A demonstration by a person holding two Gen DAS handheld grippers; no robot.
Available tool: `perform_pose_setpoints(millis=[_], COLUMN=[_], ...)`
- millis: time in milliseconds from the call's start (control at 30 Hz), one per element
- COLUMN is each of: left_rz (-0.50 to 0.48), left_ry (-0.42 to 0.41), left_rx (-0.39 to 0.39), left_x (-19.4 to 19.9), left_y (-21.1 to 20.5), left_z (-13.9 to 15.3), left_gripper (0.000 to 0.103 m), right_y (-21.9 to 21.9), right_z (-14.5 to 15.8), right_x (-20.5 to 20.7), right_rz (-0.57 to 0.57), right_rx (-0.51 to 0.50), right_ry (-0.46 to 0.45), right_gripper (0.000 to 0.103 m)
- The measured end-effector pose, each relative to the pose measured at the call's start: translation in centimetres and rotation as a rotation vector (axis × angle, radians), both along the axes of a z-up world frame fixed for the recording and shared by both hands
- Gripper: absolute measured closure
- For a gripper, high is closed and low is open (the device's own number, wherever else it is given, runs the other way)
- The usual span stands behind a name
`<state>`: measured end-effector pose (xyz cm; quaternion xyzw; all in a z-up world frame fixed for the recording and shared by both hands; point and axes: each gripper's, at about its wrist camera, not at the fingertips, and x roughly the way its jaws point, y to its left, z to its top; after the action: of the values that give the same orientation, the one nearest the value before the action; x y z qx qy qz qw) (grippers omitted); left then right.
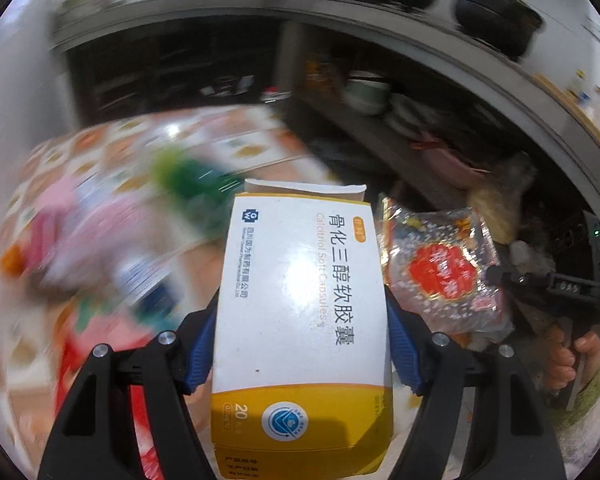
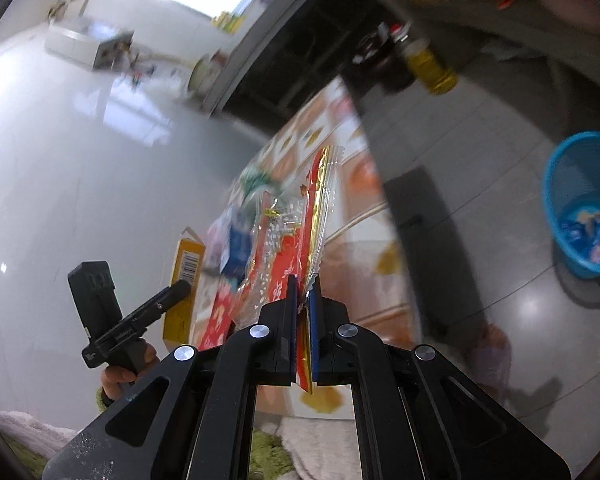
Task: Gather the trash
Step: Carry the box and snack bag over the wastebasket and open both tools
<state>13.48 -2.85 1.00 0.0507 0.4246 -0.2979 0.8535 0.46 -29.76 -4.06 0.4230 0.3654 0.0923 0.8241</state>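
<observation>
Motion blur smeared the litter [image 1: 112, 240] on the patterned table [image 1: 228, 136] at ten o'clock of the left wrist view into pink and green streaks, and the frame cut off the near end of the medicine box [image 1: 300, 320]. The left gripper [image 1: 302, 312] clamped that white-and-yellow box by its sides, jaws wide. The right gripper [image 2: 303, 284] was pinched tight on a red-and-clear snack wrapper [image 2: 284, 240], which hid part of the table; a blue bin [image 2: 584, 204] stood on the floor at three o'clock.
</observation>
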Motion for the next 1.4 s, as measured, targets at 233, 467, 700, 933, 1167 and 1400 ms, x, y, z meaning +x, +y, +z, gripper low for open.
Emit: perform_pose_setpoints(millis=[233,467,700,933,1167,1400], left_rz=[-0.217,-0.376,-0.452,-0.43,-0.368,-0.347], left_ry=[0.058,0.229,0.386,0.499,0.475,0.479], left_rx=[0.003,0.094,0.283,0.351,0.416,0.352], left_x=[2.9,5.2,6.7,8.3,9.2,9.8], left_y=[-12.2,-25.5,-37.7,-44.8,-47.5,-46.6], left_z=[-0.2,-5.6,-15.2,-24.1,-28.0,-26.4], left_gripper=[0.033,0.033,0.033,0.031,0.017,0.013], right_y=[-6.6,-11.7,-15.0,-18.0,-19.5,-18.8], right_z=[-0.3,-3.5,-9.2,-15.5,-19.5,-19.2], right_x=[-5.8,-10.6,-10.8,-8.3,-4.4,-4.7], right_rz=[-0.244,-0.477,-0.629,-0.698,-0.706,-0.704], right_rx=[0.006,0.016,0.01,-0.012,-0.07,-0.136], right_ry=[-0.003,0.076,0.214,0.369,0.449,0.475], right_gripper=[0.1,0.1,0.1,0.099,0.071,0.056])
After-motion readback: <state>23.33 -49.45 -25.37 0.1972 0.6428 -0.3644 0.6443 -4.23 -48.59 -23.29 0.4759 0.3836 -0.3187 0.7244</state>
